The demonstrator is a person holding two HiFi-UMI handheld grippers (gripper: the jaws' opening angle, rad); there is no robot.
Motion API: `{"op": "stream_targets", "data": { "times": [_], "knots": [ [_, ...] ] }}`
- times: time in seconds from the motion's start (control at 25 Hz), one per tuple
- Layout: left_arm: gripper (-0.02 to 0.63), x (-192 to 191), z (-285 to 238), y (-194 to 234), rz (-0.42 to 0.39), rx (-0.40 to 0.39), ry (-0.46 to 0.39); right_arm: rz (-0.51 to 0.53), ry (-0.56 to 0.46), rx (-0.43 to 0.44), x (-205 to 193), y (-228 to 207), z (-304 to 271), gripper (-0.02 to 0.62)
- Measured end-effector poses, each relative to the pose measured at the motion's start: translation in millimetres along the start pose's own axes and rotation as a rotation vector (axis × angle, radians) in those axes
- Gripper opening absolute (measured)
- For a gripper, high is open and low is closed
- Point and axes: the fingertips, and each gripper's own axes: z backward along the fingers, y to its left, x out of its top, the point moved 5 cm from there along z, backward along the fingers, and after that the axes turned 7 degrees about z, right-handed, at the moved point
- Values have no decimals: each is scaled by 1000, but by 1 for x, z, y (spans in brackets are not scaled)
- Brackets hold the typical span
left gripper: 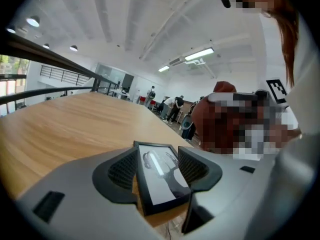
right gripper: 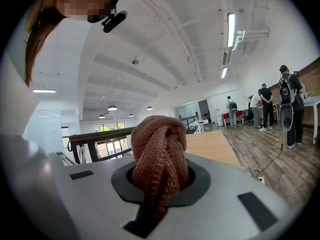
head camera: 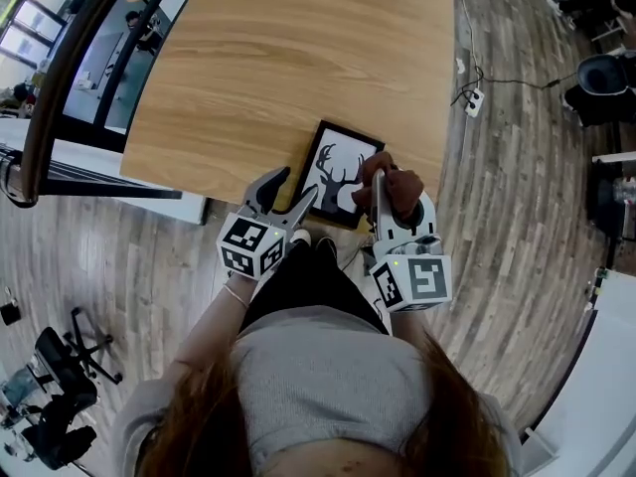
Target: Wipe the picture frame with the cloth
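1. Light wooden desk point(head camera: 288, 58) fills my head view, with grey plank floor point(head camera: 517, 217) around it.
2. A black rectangular picture frame point(head camera: 341, 172) with a deer silhouette lies flat at the desk's near edge.
3. My left gripper point(head camera: 288, 195) is released. Its jaws stand apart by the frame's near-left corner, and the pads do not press it.
4. My right gripper point(right gripper: 160, 181) is clenched on a bunched reddish-brown knitted cloth point(right gripper: 160, 149), over the frame's right side.
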Motion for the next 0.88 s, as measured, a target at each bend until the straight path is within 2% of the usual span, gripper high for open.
{"op": "stream_targets", "data": {
  "times": [0.28, 0.4, 0.52, 0.68, 0.88],
  "knots": [
    [232, -24, -41, 27, 6, -39, 284, -14, 65, -26, -21, -11, 9, 44],
    [232, -35, -49, 36, 10, -59, 373, -15, 71, -31, -24, -9, 11, 44],
    [232, -39, -53, 37, -23, -78, 451, -16, 73, -32, -23, -5, 11, 44],
    [232, -42, -55, 34, -52, -85, 488, -20, 73, -27, -25, -6, 13, 46],
    [221, -41, -59, 35, -103, -15, 533, -29, 80, -29, -26, -9, 15, 44]
  ]
}}
